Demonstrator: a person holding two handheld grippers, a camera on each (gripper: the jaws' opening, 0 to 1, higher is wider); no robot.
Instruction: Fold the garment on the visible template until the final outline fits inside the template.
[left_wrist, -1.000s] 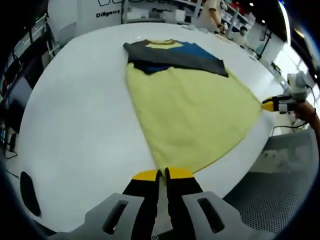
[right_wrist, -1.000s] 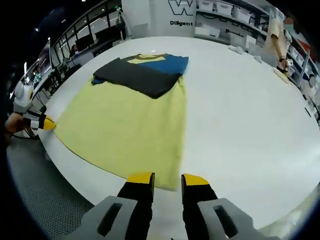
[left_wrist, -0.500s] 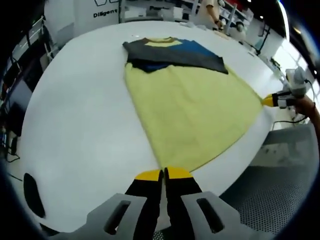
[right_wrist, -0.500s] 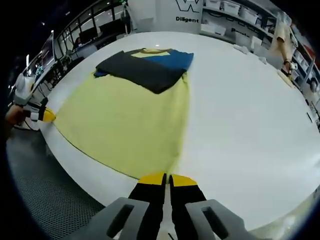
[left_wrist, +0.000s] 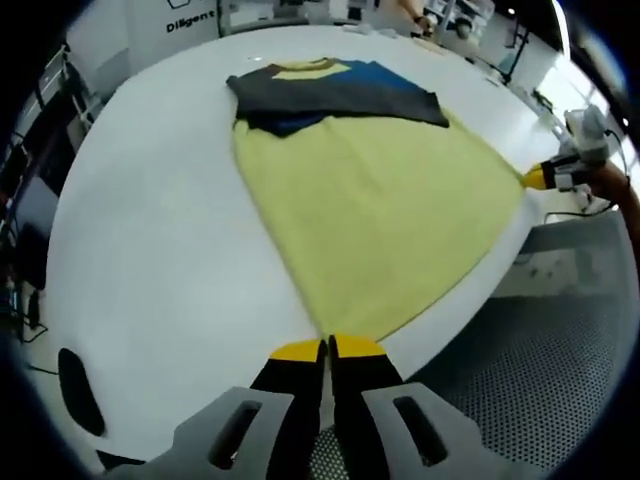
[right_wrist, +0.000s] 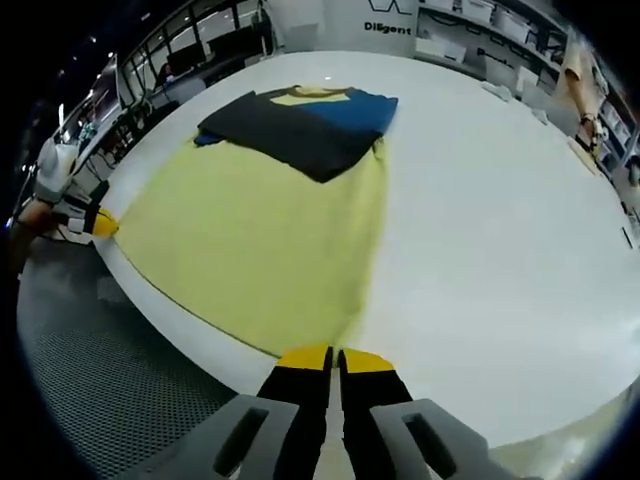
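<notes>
Now my left tongs (left_wrist: 327, 349) and my right tongs (right_wrist: 335, 358) are each pinched closed on a near hem corner of the yellow garment (left_wrist: 375, 205) — it lies spread flat on the white bench (left_wrist: 150, 250), its dark-and-blue top at the far end.

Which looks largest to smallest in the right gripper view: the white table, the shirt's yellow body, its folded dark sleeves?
1. White table.
2. Yellow body.
3. Folded dark sleeves, though they lie farther from the camera, so they look smaller.
</notes>
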